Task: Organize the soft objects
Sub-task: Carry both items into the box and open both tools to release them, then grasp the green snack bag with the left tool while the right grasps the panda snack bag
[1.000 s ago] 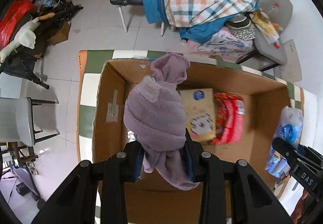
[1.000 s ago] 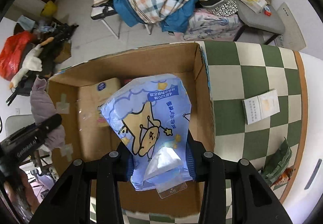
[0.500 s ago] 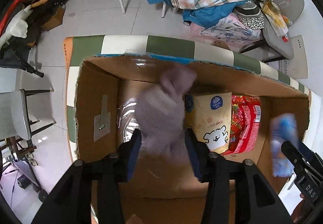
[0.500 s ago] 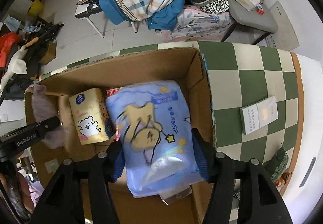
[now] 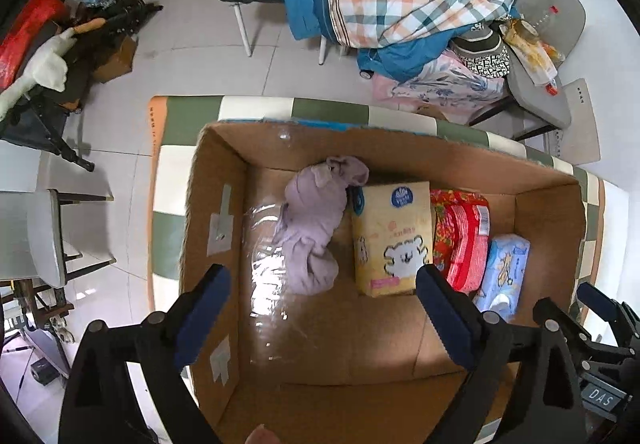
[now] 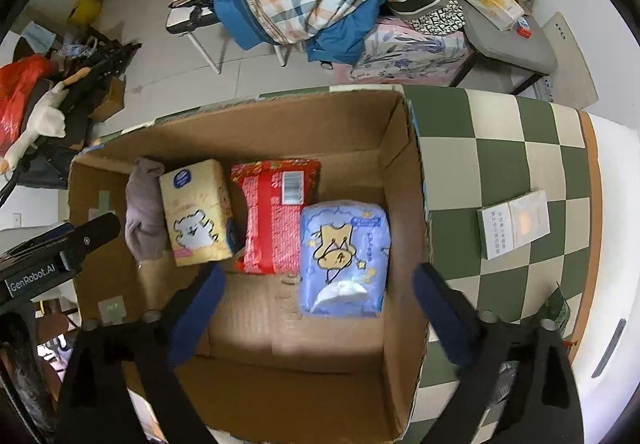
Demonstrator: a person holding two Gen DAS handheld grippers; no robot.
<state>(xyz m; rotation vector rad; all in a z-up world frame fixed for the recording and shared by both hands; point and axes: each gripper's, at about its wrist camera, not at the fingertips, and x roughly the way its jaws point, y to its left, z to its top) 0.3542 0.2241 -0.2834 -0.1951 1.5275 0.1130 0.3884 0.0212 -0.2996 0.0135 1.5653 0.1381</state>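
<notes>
An open cardboard box (image 5: 216,204) (image 6: 404,172) stands on a green-and-cream checkered table. Inside lie a mauve fleece cloth (image 5: 312,228) (image 6: 144,216), a yellow tissue pack with a bear (image 5: 390,236) (image 6: 196,212), a red pack (image 5: 462,236) (image 6: 276,216) and a blue tissue pack with a cartoon figure (image 5: 504,268) (image 6: 344,260). My left gripper (image 5: 320,316) is open and empty above the box, near the cloth. My right gripper (image 6: 320,312) is open and empty above the box, near the blue pack.
A small white booklet (image 6: 514,224) and a dark green wrapper (image 6: 558,308) lie on the table (image 6: 500,148) right of the box. Beyond the table stand chairs piled with plaid bedding (image 5: 400,0) and clutter on the tiled floor (image 5: 52,52).
My left gripper opened and let the mauve cloth drop into the box. My right gripper opened and let the blue pack drop beside the red pack. Both grippers now stand above the box, empty.
</notes>
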